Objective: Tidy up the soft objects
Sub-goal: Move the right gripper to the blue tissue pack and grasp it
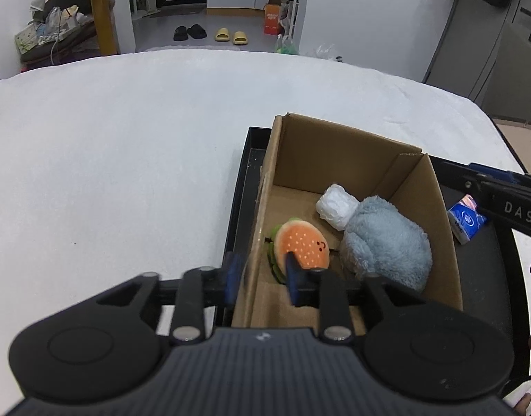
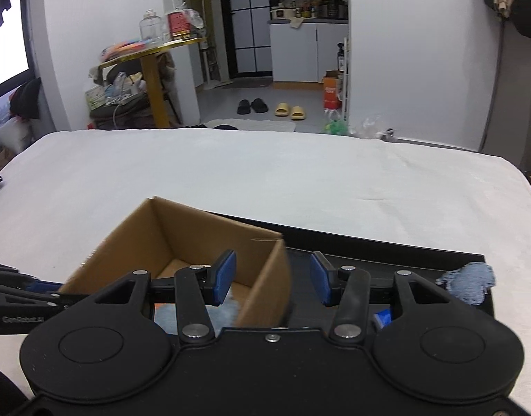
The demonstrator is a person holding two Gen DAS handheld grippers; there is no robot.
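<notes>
We see the burger plush [image 1: 302, 244] lying in the cardboard box [image 1: 338, 152] w/ a blue fluffy plush [image 1: 386, 239] and a white wad [image 1: 336, 206] beside it; box sits on a black tray [image 1: 246, 173] on the white bed [image 1: 127, 138]. Left tongs [image 1: 265, 277] are spread wide, straddling the box's left wall, holding nothing. Right tongs [image 2: 272, 279] gape across the box's right wall, also holding nothing; blue tissue pack [image 1: 466, 218] and blue cloth [image 2: 468, 282] lie on the tray outside the box.
</notes>
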